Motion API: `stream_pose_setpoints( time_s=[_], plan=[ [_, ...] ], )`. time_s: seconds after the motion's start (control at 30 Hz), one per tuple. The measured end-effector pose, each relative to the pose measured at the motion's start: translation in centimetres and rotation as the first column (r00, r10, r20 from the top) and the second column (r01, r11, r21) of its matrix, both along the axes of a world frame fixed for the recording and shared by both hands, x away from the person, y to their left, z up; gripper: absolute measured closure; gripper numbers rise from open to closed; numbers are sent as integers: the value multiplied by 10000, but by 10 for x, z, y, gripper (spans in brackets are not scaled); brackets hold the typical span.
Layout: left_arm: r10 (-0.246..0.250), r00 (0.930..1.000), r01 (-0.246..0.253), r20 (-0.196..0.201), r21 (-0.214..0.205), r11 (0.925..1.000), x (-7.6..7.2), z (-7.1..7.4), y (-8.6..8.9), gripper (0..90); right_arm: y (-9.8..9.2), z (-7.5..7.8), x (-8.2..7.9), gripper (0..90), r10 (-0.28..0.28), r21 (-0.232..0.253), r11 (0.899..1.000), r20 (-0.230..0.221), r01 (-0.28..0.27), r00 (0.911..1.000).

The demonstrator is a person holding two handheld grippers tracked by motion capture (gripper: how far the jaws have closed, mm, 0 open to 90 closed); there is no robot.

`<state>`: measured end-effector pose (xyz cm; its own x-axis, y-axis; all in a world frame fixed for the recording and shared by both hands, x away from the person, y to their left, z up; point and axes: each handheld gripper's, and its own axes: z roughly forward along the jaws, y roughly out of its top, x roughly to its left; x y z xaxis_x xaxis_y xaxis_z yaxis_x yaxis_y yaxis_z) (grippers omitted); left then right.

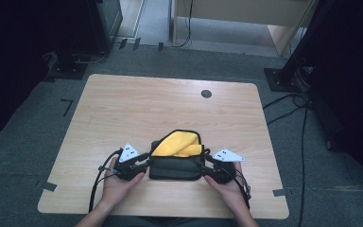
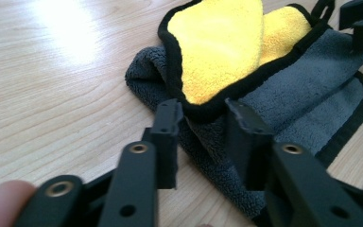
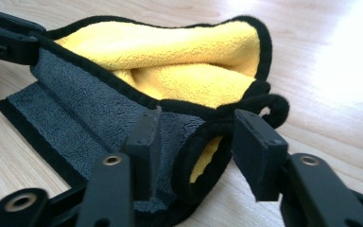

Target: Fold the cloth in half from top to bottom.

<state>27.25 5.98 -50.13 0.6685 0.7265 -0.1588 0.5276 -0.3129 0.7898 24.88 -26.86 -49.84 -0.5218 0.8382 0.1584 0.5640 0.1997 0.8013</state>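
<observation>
A folded cloth (image 1: 176,161), grey outside with a yellow inside and black trim, lies near the table's front edge. My left gripper (image 1: 146,163) sits at its left end and my right gripper (image 1: 205,163) at its right end, each held in a hand. In the left gripper view the jaws of the gripper (image 2: 203,123) stand apart around the cloth's (image 2: 288,94) folded grey corner without pinching it. In the right gripper view the gripper (image 3: 198,137) is open too, its jaws straddling the rolled end of the cloth (image 3: 170,61) with a gap on the right side.
The wooden table (image 1: 146,104) has a small dark round cap (image 1: 206,93) at the back. Cables (image 1: 293,106) run over the grey floor to the right, beside dark stands. A light wooden unit (image 1: 246,14) stands behind.
</observation>
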Motion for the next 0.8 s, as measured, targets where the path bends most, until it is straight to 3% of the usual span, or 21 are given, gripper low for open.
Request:
stream_pose_setpoints(
  time_s=[0.03,0.13,0.2,0.37,0.47,0.53,0.6,0.63,0.7,0.8],
  plan=[
    [4,10000,-4,-85,-10,10000,1,-1,-1,619,1,-2,2,502,54,18,10000,-142,-54,9999],
    [-105,9999,105,-19,233,9997,0,-1,-3,702,6,-7,5,649,50,-457,9989,-375,-67,9993],
    [-167,9999,166,18,190,9997,-1,0,-3,748,7,-5,5,733,78,-429,9990,-336,-93,9994],
    [-253,9997,252,51,34,9997,-1,1,-1,802,6,9,2,805,72,-249,9997,535,-59,9985],
    [-119,9997,121,195,-111,9999,-1,4,1,812,10,19,11,810,-24,-320,9995,970,55,9953],
    [135,9997,-129,207,-311,9994,1,6,4,814,13,27,22,813,-99,-189,9997,1269,124,9919],
    [385,9993,-384,8,-605,9974,5,6,7,817,22,36,45,813,-89,-69,9999,1540,101,9880],
    [481,9988,-489,-126,-734,9961,6,6,9,817,27,38,58,813,-21,-240,9997,1509,58,9885],
    [609,9977,-631,-292,-796,9948,9,4,10,817,38,35,87,812,55,-635,9980,1209,22,9927],
    [594,9973,-622,-441,-649,9959,11,-1,8,815,52,23,124,801,260,-943,9953,367,-224,9990]
  ],
)
